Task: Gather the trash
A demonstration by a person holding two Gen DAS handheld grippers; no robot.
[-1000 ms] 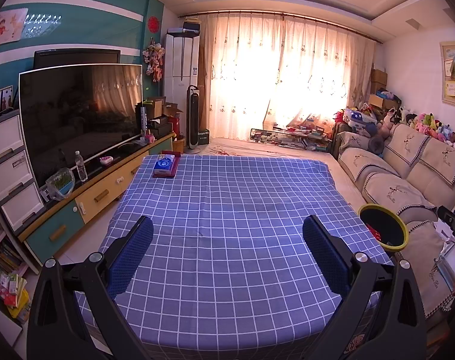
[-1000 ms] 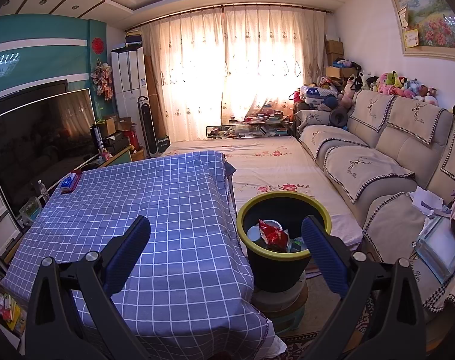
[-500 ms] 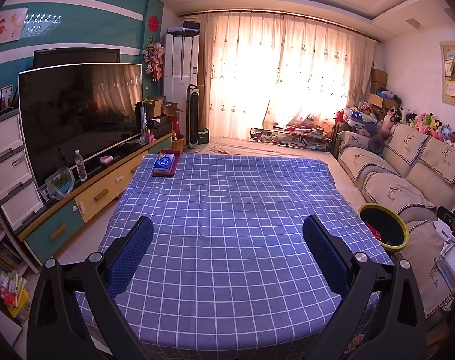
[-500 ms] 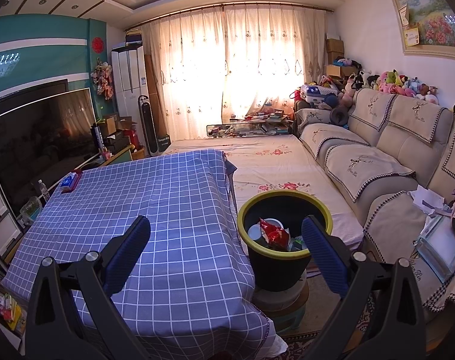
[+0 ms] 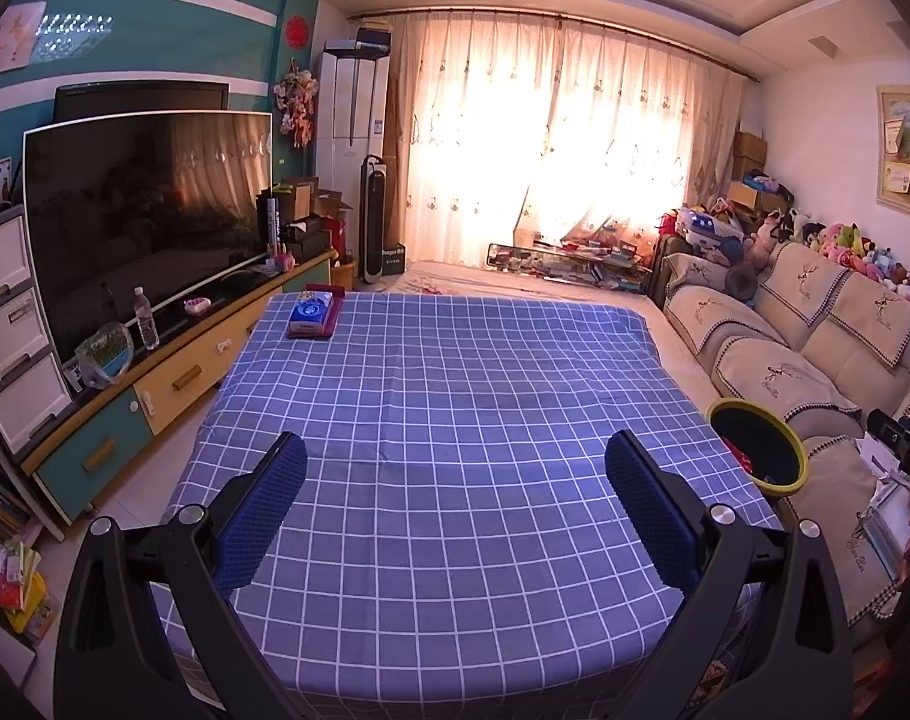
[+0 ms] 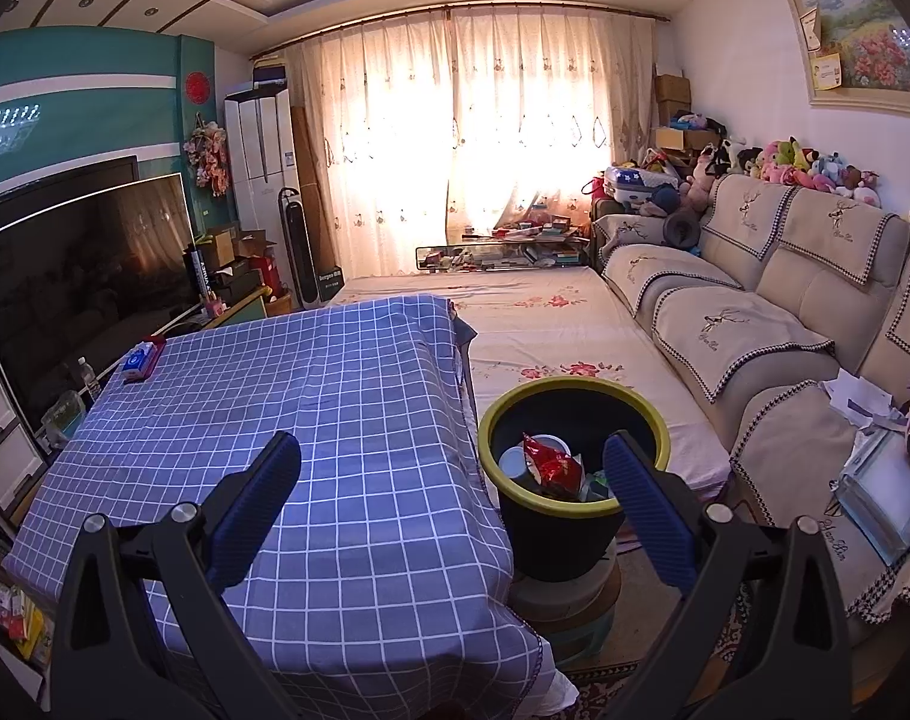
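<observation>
A black trash bin with a yellow-green rim stands on a stool at the table's right side; it also shows in the left wrist view. Inside lie a red wrapper and a white cup. My right gripper is open and empty, above the table's right edge and the bin. My left gripper is open and empty over the near part of the blue checked tablecloth.
A red tray with a blue tissue pack sits at the table's far left corner. A TV on a cabinet stands to the left, a beige sofa to the right, and a flowered mat beyond.
</observation>
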